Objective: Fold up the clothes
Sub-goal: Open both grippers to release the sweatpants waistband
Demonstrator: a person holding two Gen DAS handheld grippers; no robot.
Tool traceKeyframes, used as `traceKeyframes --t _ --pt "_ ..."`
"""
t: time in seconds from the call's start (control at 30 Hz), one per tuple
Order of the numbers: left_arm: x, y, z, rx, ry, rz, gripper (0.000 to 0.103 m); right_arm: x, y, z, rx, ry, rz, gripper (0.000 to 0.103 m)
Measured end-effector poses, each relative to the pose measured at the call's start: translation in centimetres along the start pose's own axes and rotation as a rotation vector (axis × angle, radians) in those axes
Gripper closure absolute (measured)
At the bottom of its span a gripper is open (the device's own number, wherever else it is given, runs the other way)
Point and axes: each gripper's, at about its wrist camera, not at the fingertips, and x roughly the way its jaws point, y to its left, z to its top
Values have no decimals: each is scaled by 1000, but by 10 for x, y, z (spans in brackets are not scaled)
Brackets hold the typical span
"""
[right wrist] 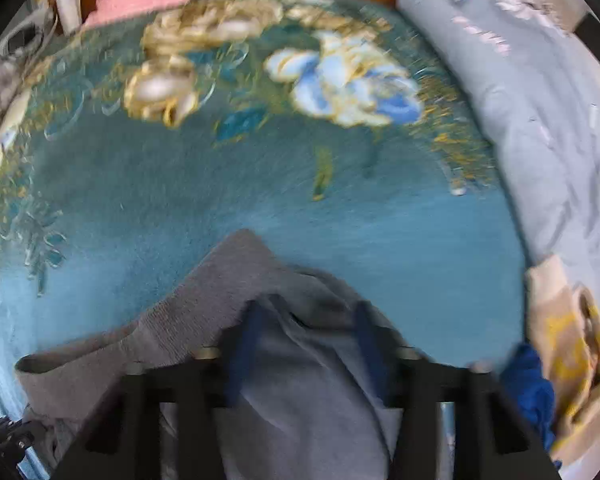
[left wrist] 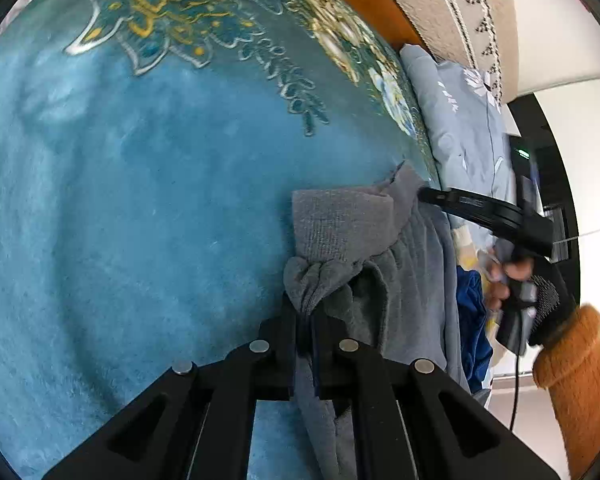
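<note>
Grey garment held at both ends over the teal blanket

Your left gripper point(left wrist: 305, 320) is clenched on a bunched fold of the grey garment point(left wrist: 352, 232), probably to anchor that end while you lay it out. Your right gripper point(right wrist: 304, 344) has its fingers spread with grey cloth draped between them; blur hides whether it pinches anything, so I cannot tell. The garment lies on the teal floral blanket point(left wrist: 140, 208), beside a pale blue quilt point(right wrist: 532, 128) and a blue cloth point(right wrist: 530, 384).
</note>
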Motion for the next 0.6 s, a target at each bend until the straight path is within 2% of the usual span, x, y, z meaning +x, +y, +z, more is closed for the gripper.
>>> traceKeyframes --t 0.1,0.27,0.4,0.53,0.6 --pt "-1 0 -2 -17 -2 -5 95 -30 -26 -17 92 -51 38 47" --pt "-3 -14 -4 -3 18 31 92 -69 -90 -76 330 -91 115 47" --pt "-17 -35 -5 12 17 38 87 -101 -155 -160 566 -107 145 47" --pt "-36 -66 -3 75 8 63 85 -132 -223 -248 757 -163 120 47" --pt "-49 -90 -3 116 -9 78 84 -144 -262 -303 895 -190 101 47"
